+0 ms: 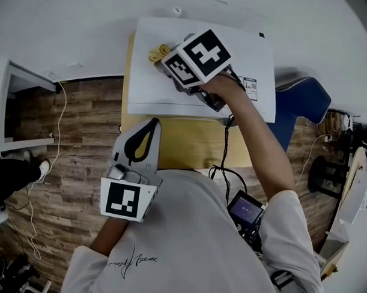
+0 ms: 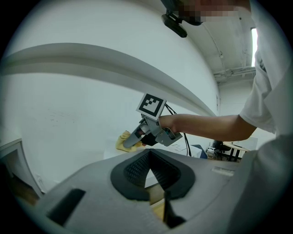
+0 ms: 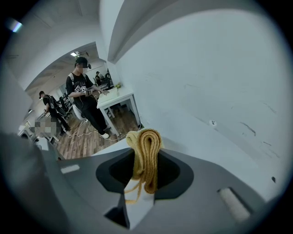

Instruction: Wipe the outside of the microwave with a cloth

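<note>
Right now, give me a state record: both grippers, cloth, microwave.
right gripper: shut on cloth, over the microwave top
cloth: yellow, bunched between the jaws, appears to touch the top panel near its far left corner
microwave: white, top panel facing the head view, sits on the table
left gripper: jaws together, nothing between them, held near the person's torso, clear of the microwave
wiping arm: right only
</note>
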`<state>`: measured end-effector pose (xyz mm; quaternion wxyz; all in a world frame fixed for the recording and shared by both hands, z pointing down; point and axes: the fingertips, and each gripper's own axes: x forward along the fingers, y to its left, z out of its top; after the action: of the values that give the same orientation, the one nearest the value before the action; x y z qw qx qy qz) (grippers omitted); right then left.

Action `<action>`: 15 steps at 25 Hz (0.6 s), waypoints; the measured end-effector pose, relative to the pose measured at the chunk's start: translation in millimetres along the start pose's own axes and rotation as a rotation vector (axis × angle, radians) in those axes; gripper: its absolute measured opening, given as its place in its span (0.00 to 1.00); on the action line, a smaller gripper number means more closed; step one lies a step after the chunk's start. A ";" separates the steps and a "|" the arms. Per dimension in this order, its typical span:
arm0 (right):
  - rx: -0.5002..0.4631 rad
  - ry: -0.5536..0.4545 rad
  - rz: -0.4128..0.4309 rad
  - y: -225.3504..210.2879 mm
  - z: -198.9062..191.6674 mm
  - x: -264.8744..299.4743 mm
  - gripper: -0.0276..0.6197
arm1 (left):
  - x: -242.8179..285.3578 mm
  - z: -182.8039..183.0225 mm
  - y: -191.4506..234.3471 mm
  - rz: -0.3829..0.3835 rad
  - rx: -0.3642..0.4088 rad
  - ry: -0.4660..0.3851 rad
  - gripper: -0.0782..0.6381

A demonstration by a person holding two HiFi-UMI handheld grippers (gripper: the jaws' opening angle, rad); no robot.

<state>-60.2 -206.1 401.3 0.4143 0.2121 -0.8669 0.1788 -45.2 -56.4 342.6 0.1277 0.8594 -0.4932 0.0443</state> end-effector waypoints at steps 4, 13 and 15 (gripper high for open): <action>-0.013 -0.008 0.029 12.7 12.6 10.5 0.23 | -2.2 1.2 5.3 0.015 -0.016 -0.005 0.10; 0.045 -0.096 0.262 59.8 39.6 27.0 0.23 | 0.7 3.2 5.7 0.024 -0.008 -0.003 0.10; 0.047 -0.116 0.280 62.6 38.7 18.5 0.23 | 0.2 -0.9 8.5 0.028 -0.014 0.007 0.10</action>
<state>-127.8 -175.9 384.7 0.3292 0.1088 -0.9061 0.2425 -52.4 -60.4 344.9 0.1349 0.8514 -0.5048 0.0458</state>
